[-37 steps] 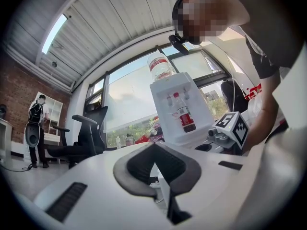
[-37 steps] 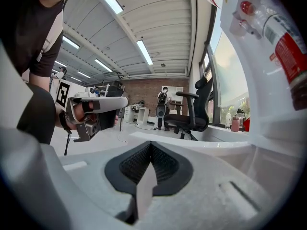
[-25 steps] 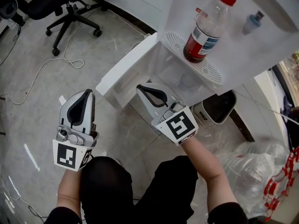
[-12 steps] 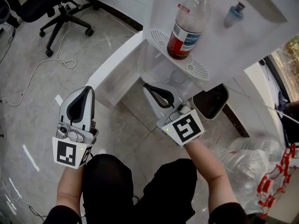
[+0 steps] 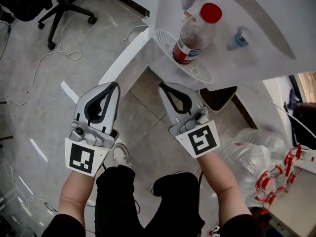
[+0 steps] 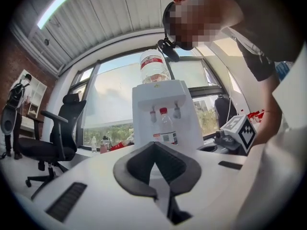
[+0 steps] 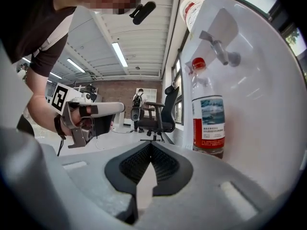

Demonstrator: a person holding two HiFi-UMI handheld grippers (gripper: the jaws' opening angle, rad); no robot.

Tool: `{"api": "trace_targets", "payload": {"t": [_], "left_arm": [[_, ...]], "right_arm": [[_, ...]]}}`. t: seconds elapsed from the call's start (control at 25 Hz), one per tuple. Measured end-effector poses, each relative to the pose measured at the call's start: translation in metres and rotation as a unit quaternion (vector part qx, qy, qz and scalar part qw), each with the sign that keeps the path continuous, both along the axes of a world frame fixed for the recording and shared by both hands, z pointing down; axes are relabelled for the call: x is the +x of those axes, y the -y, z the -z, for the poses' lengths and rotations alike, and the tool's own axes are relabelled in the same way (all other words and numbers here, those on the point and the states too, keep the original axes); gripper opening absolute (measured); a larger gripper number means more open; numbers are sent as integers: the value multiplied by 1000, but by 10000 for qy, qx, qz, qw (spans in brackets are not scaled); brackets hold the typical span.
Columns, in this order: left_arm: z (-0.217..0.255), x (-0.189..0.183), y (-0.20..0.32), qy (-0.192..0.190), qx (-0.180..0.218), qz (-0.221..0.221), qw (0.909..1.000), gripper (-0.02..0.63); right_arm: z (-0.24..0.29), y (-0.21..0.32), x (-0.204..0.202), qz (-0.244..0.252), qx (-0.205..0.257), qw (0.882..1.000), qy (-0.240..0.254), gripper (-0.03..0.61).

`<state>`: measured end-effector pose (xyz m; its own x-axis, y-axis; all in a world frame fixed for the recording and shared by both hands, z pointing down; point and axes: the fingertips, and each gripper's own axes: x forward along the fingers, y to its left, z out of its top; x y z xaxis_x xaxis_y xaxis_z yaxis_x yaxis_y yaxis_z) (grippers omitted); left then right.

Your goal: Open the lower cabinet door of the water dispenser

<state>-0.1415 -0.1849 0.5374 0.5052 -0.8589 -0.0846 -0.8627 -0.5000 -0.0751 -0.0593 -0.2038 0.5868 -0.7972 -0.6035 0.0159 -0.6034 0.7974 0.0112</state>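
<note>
The lower cabinet door (image 5: 123, 58), likely light and stiff, stands swung out below the water dispenser (image 5: 256, 38), its free edge the best hold; left gripper (image 5: 112, 86) and right gripper (image 5: 164, 87) jaws closed, empty

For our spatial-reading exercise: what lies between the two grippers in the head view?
Only bare tiled floor, seen in the head view between the left gripper and right gripper.

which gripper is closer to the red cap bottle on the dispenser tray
Right. The right gripper sits just below the bottle in the head view; the left gripper is farther off, down and to the left of it.
</note>
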Motion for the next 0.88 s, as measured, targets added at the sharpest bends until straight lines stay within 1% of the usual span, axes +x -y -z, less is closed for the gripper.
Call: {"api": "trace_targets", "payload": {"t": [0.08,0.16,0.32,0.44,0.52,0.64,0.8,0.88], "left_arm": [[17,6,-4,85,7,-50,10000,8],[36,7,-8,159,-4,-86,9998,8],[66,10,-20,8,-287,-52,9996,8],[94,15,-27,-50,-505,-66,9987,8],[117,17,-33,-8,-608,-64,9981,8],[160,20,-36,71,-611,-59,9981,8],[218,24,-42,82,-613,46,9981,6],[245,27,-49,157,-670,-11,9976,8]], "right_arm": [[9,-1,7,-142,-88,9999,-5,5],[16,-8,17,-323,-279,9991,-65,5],[46,-32,39,-676,-676,9954,-105,5],[77,-39,63,-1018,-868,9909,-148,5],[105,-42,76,-1202,-857,9890,-114,5],[155,-45,88,-1400,-733,9874,4,5],[213,-50,109,-1515,-760,9854,-135,5],[249,-55,112,-1504,-675,9863,-63,5]]}}
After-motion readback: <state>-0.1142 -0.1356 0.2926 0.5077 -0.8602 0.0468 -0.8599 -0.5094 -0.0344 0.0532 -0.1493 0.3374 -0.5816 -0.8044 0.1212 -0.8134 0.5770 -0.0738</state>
